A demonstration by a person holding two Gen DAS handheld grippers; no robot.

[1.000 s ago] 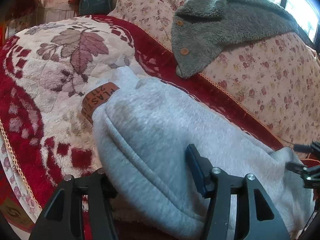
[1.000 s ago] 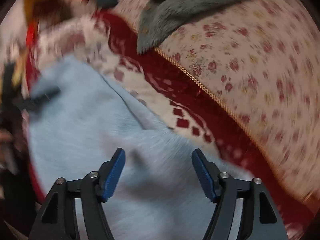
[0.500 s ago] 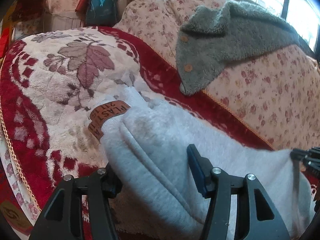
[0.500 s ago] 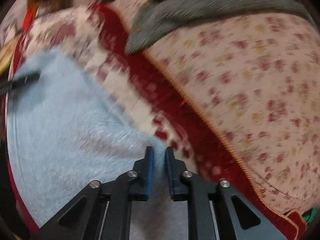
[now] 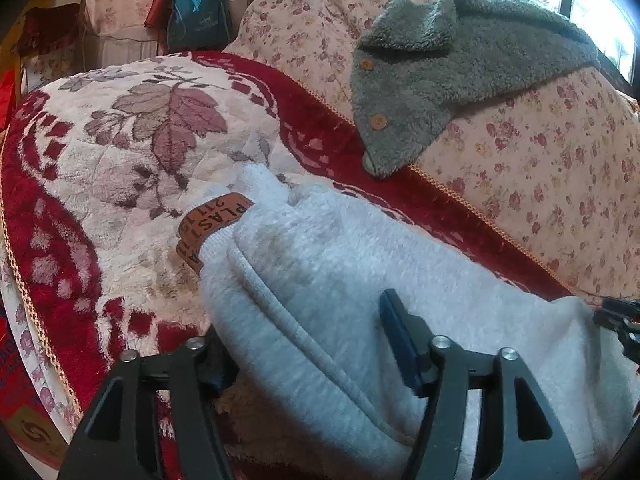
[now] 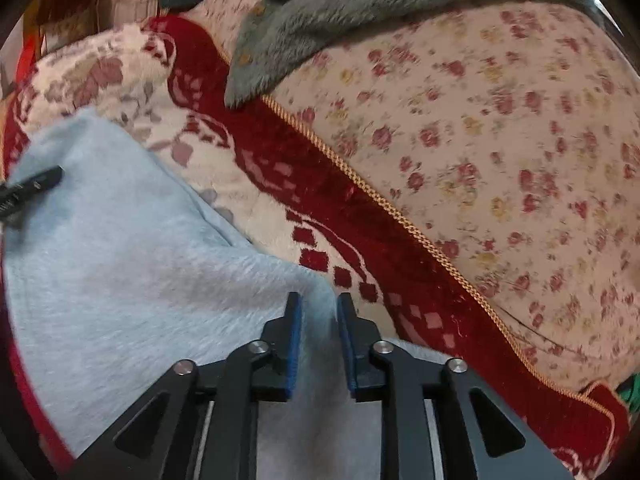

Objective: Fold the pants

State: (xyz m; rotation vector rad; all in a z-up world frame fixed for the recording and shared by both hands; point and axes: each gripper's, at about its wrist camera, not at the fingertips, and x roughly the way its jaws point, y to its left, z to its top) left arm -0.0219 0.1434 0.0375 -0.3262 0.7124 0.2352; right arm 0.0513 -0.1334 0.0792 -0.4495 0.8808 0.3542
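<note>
Light grey fleece pants lie on a red and cream floral blanket, with a brown label at the waistband. In the left wrist view my left gripper stands wide, its fingers straddling the thick waistband fold; the left pad is hidden under the cloth. In the right wrist view my right gripper is shut on a corner of the pants. The right gripper's tip shows at the far right of the left wrist view.
A grey fleece jacket with wooden buttons drapes over the floral sofa back. A teal bag stands behind the blanket. The blanket's gold-corded edge runs along the sofa back.
My right gripper closed on the corner of the pants and still holds it. The left gripper stayed wide over the waistband, and the view shifted slightly.
</note>
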